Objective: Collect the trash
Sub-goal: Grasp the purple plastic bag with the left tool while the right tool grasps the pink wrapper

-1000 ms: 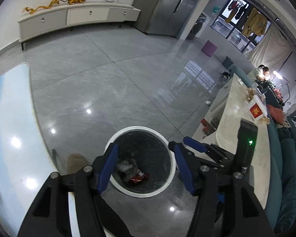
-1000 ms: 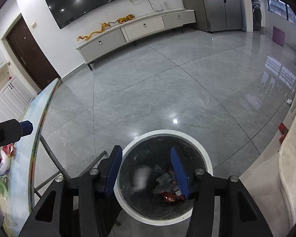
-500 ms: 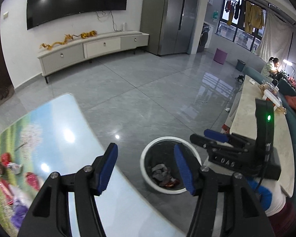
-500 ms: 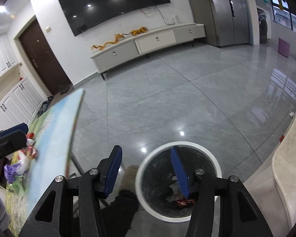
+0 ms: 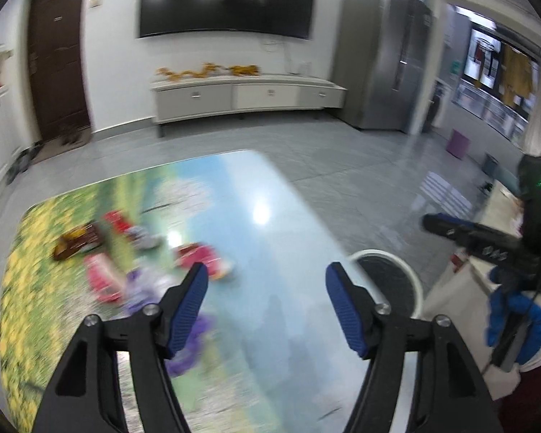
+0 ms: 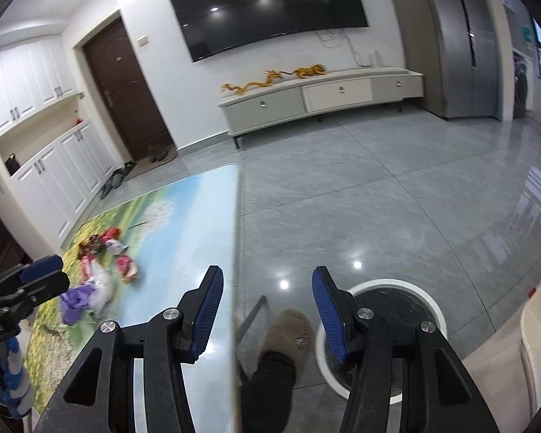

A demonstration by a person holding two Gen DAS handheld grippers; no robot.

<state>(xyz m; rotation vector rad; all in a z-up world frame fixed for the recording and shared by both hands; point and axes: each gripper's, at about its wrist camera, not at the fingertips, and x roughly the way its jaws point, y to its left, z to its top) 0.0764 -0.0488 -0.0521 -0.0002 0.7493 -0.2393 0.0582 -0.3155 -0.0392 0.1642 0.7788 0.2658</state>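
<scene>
Several pieces of trash lie on the picture-printed table (image 5: 256,187): red wrappers (image 5: 202,258), a brown packet (image 5: 77,240) and purple scraps (image 5: 191,339), all blurred in the left wrist view. My left gripper (image 5: 267,287) hangs over the table beside them, its jaws opening with nothing between them. The same trash pile (image 6: 101,270) shows at the left of the right wrist view. My right gripper (image 6: 267,297) is open and empty over the table's edge (image 6: 234,252). The white-rimmed bin (image 6: 411,290) stands on the floor to the right, also seen as the bin (image 5: 396,263) past the table.
A person's slippered foot (image 6: 288,328) stands between table and bin. A pale counter (image 6: 537,328) runs along the right. A low TV cabinet (image 6: 321,101), a dark door (image 6: 126,90) and white cupboards (image 6: 47,166) line the far walls across grey floor tiles.
Both views swung from the bin on the floor leftward and up onto the table with its trash. The left gripper's jaws stand wider than before; the right gripper's gap looks the same.
</scene>
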